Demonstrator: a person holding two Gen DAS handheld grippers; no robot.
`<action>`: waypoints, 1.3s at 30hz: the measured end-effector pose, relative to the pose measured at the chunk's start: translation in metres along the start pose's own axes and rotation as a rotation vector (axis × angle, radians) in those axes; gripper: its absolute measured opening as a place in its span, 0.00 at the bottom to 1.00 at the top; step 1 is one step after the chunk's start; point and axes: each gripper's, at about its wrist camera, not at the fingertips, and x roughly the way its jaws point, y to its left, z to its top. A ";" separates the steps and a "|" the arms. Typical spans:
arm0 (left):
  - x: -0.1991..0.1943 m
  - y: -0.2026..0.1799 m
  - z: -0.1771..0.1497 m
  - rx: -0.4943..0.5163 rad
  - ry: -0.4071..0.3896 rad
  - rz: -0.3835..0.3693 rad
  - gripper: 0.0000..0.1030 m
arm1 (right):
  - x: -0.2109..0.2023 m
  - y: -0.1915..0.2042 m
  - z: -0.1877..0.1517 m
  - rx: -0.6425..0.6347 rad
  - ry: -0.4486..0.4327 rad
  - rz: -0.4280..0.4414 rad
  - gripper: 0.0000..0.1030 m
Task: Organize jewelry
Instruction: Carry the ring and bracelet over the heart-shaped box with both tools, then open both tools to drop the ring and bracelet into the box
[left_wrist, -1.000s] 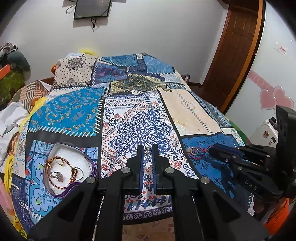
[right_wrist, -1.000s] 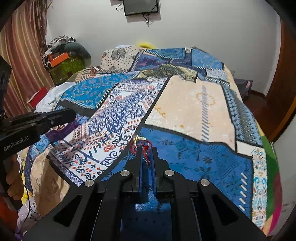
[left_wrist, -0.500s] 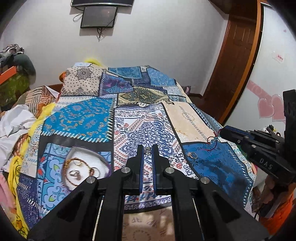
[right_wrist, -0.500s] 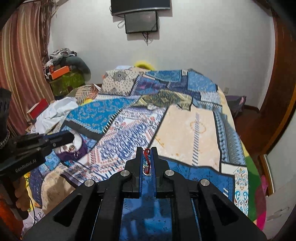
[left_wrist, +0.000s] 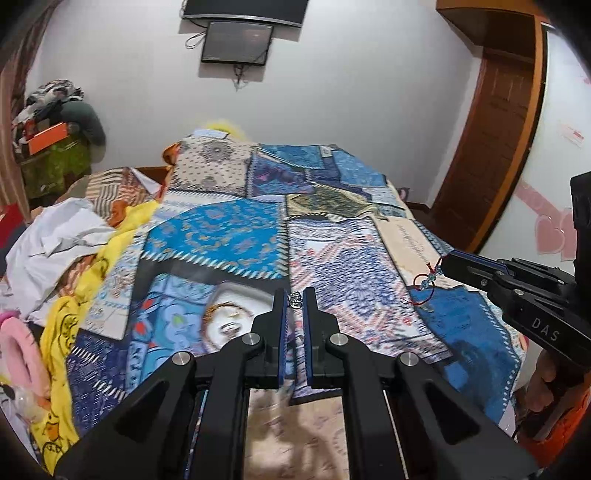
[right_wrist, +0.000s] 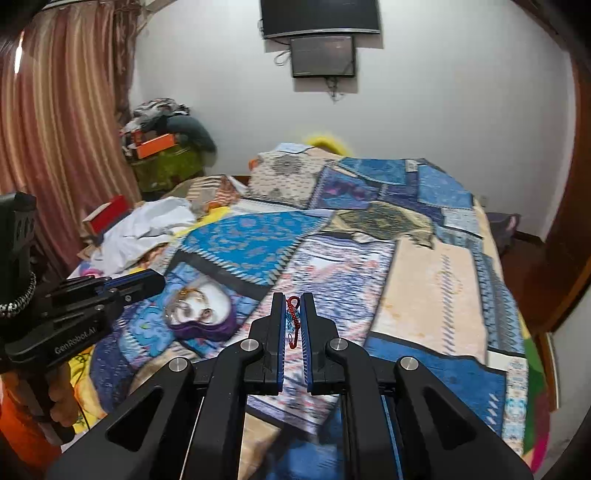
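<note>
My left gripper is shut on a small silver ring and holds it in the air above the bed. My right gripper is shut on a red cord bracelet with blue beads, which hangs from its tips in the left wrist view. A white jewelry tray with a purple rim lies on the patchwork bedspread at the left, holding gold bangles and rings. In the left wrist view the tray is partly hidden behind my left fingers.
The patchwork bedspread covers the bed. Loose clothes and a yellow cloth lie along its left side. A wooden door stands at the right, a wall screen on the far wall, a curtain at the left.
Both grippers have risen well above the bed. The right gripper has lifted the red bracelet off the blue patch. The left keeps hold of the ring.
</note>
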 end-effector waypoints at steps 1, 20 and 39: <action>-0.001 0.003 -0.001 -0.004 0.001 0.006 0.06 | 0.004 0.006 0.001 -0.008 0.003 0.016 0.07; 0.025 0.052 -0.008 -0.070 0.022 0.031 0.06 | 0.072 0.061 0.018 -0.074 0.065 0.165 0.07; 0.067 0.078 -0.025 -0.163 0.104 0.011 0.06 | 0.133 0.082 0.005 -0.086 0.224 0.210 0.07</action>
